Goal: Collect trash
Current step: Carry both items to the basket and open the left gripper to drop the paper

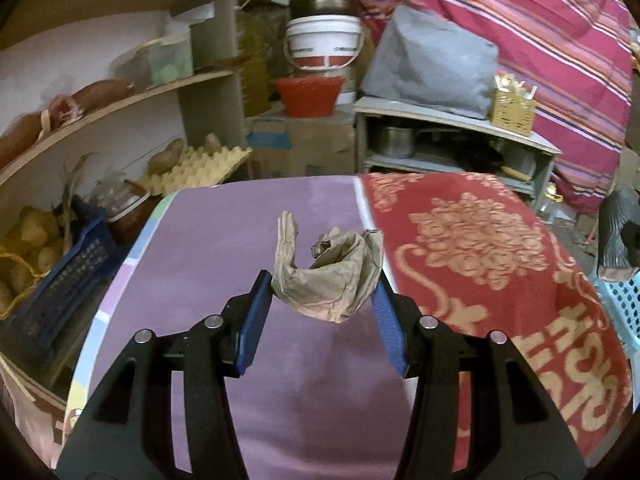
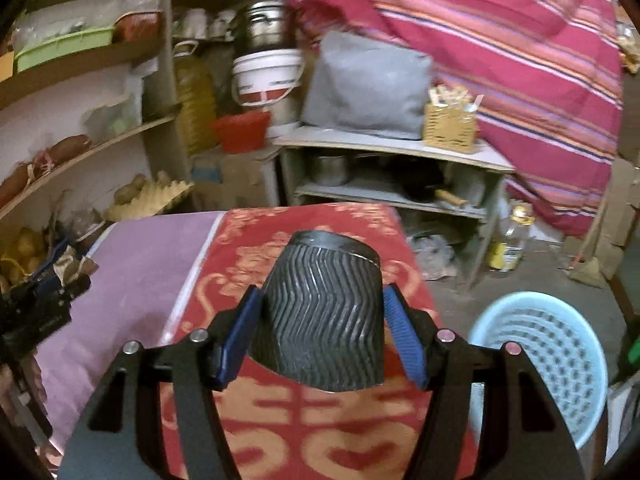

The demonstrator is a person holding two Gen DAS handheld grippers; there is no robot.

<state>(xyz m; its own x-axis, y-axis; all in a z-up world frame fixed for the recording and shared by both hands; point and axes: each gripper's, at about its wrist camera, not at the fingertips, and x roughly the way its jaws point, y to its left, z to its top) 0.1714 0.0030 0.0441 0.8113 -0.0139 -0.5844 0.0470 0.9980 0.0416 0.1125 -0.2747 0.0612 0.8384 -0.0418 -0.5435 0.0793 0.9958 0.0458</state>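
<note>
My left gripper [image 1: 322, 280] is shut on a crumpled brown paper bag [image 1: 332, 268], held just above the purple cloth [image 1: 216, 240] of the table. My right gripper [image 2: 323, 292] is shut on a black ribbed paper cup [image 2: 320, 320], gripped by its sides over the red patterned cloth [image 2: 304, 420]. The cup's rim points away from the camera. At the left edge of the right wrist view the left gripper [image 2: 40, 304] shows with the paper [image 2: 70, 266] in it. The cup [image 1: 616, 236] appears at the right edge of the left wrist view.
A light blue perforated basket [image 2: 540, 360] stands on the floor to the right of the table. Shelves with potatoes and an egg tray [image 1: 200, 168] line the left. Behind the table are a low shelf [image 1: 452, 116] with pots, a red basket [image 1: 310, 96], buckets and a striped cloth [image 1: 540, 40].
</note>
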